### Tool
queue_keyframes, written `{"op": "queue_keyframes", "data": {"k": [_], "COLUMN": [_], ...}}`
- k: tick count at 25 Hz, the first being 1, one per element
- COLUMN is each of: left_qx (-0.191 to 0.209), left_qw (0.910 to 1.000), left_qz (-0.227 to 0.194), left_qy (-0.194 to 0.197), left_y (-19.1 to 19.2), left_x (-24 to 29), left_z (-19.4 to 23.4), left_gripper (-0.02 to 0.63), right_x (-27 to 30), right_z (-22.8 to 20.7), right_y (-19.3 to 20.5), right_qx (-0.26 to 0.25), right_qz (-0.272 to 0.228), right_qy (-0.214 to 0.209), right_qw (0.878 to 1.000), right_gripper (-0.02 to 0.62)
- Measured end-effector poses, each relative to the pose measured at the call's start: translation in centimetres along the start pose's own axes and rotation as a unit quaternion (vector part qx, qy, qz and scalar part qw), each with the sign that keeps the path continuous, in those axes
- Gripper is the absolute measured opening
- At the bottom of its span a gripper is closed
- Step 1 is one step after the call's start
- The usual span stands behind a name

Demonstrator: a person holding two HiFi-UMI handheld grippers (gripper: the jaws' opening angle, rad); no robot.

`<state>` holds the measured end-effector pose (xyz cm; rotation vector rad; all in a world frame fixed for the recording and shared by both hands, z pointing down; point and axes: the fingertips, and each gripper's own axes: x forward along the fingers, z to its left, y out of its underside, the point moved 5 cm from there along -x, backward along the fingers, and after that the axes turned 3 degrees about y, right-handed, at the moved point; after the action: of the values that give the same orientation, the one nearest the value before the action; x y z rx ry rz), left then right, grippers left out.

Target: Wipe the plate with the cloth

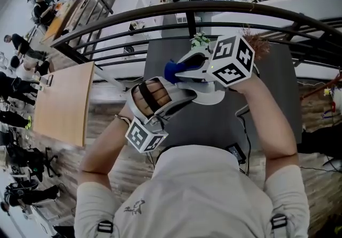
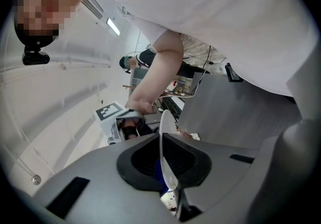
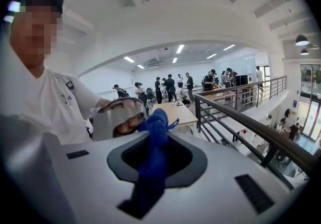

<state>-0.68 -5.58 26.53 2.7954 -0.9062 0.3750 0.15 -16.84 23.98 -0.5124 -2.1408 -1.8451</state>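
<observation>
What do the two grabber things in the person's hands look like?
Both are smooth pale grey plastic. The left gripper and right gripper each carry a white cube with black square markers. Their jaws sit in dark, rounded hollows. The person wears a white short-sleeved shirt.

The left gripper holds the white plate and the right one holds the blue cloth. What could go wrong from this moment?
1. The left gripper pinches the round white plate only at its thin rim, above the dark grey table; wiping pressure may lever it loose and drop it.
2. Only a short bunch of the blue fabric cloth sticks out of the right gripper, so its hard jaws may scrape the plate.
</observation>
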Motion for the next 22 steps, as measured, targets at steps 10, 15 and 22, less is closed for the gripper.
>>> {"op": "queue_keyframes", "data": {"k": [10, 15, 22], "left_qx": [-0.018, -0.025, -0.018], "left_qw": [0.9986, 0.9969, 0.9983], "left_qz": [0.046, 0.068, 0.035], "left_qy": [-0.020, -0.031, -0.042], "left_y": [3.7, 5.2, 2.0], "left_x": [-0.8, -1.8, -2.0], "left_z": [-0.4, -0.4, 0.2], "left_gripper": [0.021, 0.025, 0.025], "right_x": [-3.5, -4.1, -5.9], "right_z": [2.6, 2.0, -3.6], "right_y": [0.4, 3.2, 7.9], "right_qx": [0.059, 0.076, 0.132], "right_qz": [-0.108, -0.083, -0.032], "right_qy": [-0.024, -0.007, 0.092], "right_qw": [0.992, 0.994, 0.986], "right_gripper": [0.066, 0.066, 0.066]}}
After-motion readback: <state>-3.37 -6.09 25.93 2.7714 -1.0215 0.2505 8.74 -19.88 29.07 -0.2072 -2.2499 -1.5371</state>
